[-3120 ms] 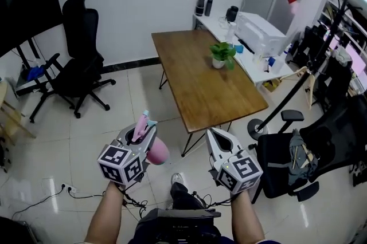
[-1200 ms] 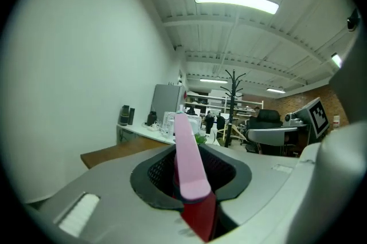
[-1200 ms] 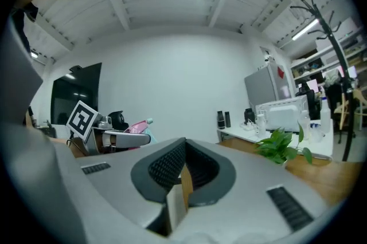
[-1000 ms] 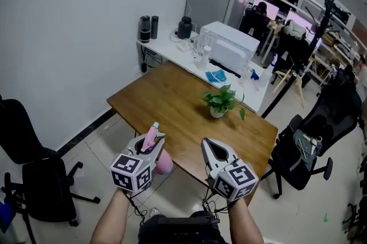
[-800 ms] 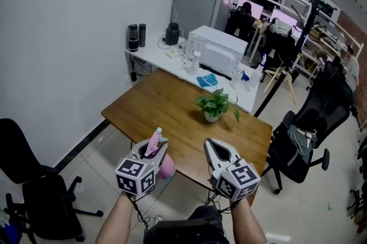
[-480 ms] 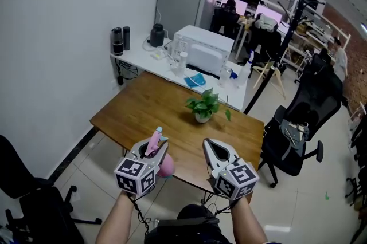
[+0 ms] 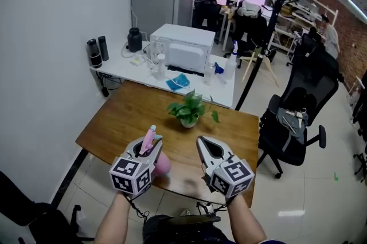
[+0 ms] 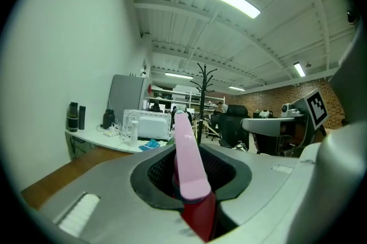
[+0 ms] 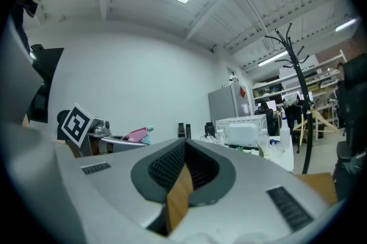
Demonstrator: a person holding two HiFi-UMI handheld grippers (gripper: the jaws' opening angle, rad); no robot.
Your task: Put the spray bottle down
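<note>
Left hand-held gripper is clenching on the pink spray bottle, grasping it around the neck. The nozzle is sticking up past the jaws and the rounded body is hanging below them. The bottle is showing lower left of centre in the head view, over the near edge of the wooden bench. Right hand-held gripper is hovering just beside it, jaws pressed together and grasping nothing. A potted plant is sitting higher in the frame on the bench, well apart from both.

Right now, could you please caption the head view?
Left tongs grip a pink spray bottle near the wooden table; right tongs empty.
</note>
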